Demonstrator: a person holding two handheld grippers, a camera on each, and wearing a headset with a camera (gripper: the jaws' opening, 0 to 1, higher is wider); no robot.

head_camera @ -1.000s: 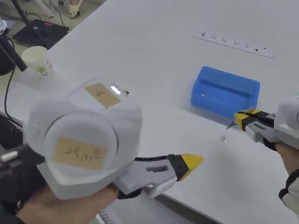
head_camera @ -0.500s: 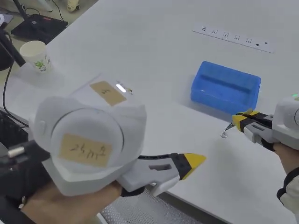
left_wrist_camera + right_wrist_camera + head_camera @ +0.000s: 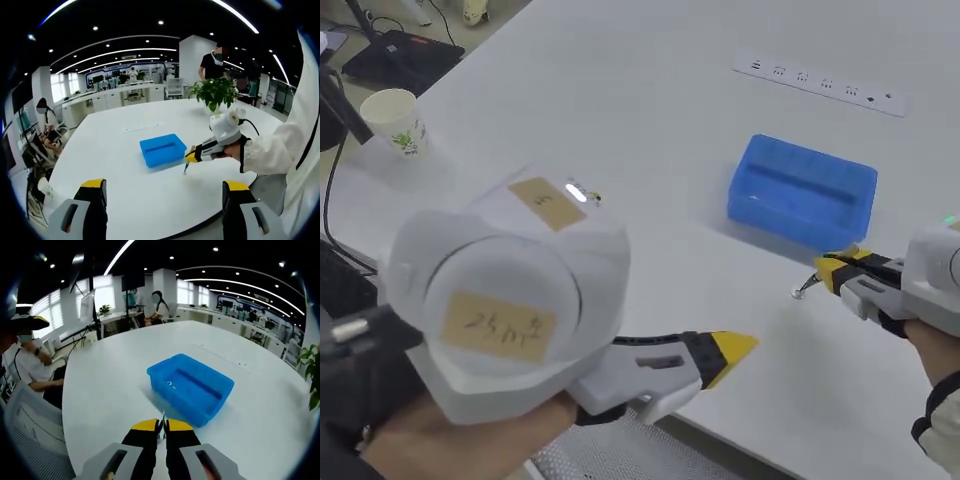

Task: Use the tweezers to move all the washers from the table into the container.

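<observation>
A small metal washer [image 3: 797, 294] lies on the white table [image 3: 650, 130], in front of the blue container [image 3: 802, 192]. My right gripper [image 3: 842, 267] is shut on thin tweezers [image 3: 807, 286], and their tip is down at the washer. I cannot tell whether the tip holds it. In the right gripper view the jaws are closed on the tweezers [image 3: 162, 421], with the blue container [image 3: 192, 385] just beyond and a small glint [image 3: 170, 384] inside it. My left gripper [image 3: 164, 184] stands open, holding nothing, near the table's front edge, and appears large in the head view [image 3: 725, 352].
A white power strip [image 3: 820, 85] lies at the far side of the table. A paper cup [image 3: 399, 120] stands near the left edge. A potted plant [image 3: 216, 93] sits farther back. Several people are in the room beyond the table.
My right gripper has moved down and slightly left, bringing the tweezers' tip from above the table onto the washer. The left gripper has stayed about where it was.
</observation>
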